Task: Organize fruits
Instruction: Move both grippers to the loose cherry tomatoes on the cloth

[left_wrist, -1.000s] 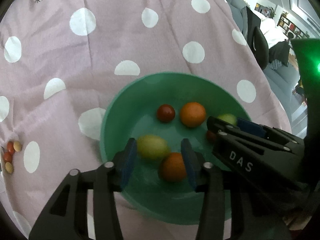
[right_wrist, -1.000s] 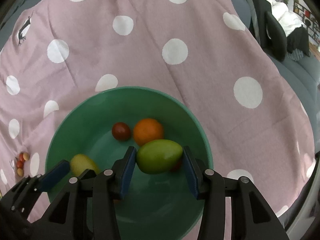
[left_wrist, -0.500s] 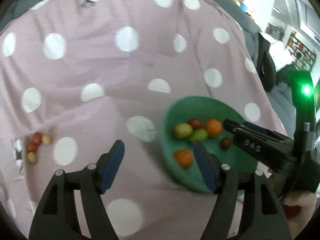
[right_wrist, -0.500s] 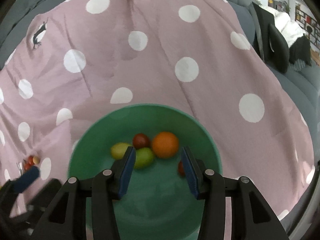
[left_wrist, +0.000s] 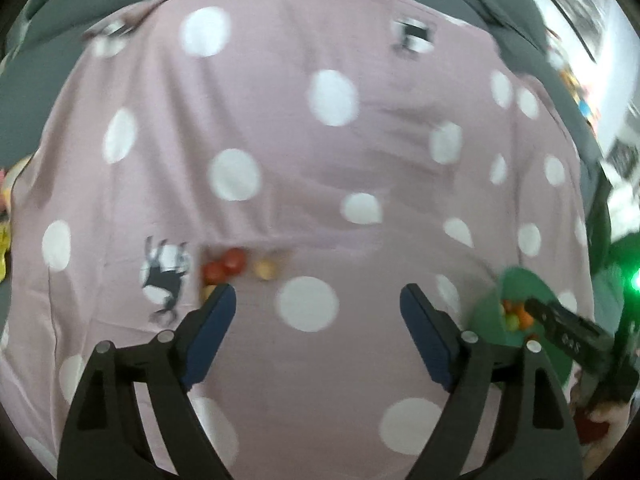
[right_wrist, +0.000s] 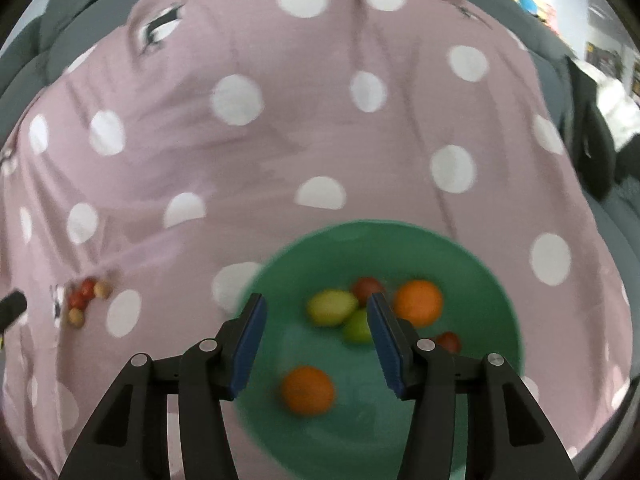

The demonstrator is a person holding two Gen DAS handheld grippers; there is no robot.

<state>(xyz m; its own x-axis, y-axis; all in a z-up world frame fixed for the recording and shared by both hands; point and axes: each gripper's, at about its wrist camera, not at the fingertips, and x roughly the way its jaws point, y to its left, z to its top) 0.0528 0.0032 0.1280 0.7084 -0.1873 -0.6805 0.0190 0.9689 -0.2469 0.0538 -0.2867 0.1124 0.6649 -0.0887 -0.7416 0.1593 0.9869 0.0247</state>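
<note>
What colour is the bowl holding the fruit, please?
Green; the bowl shows best in the right wrist view.

Bare cloth [left_wrist: 304, 360] between the fingers [left_wrist: 212, 328], seemingly unobstructed up to the small fruits [left_wrist: 224, 266]

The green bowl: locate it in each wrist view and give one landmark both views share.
Left wrist view: the green bowl sits at the lower right edge, beside the right gripper.
Right wrist view: the bowl fills the lower centre, under the open right gripper.
Shared landmark: the small fruit cluster on the polka-dot cloth, left of the bowl.
</note>
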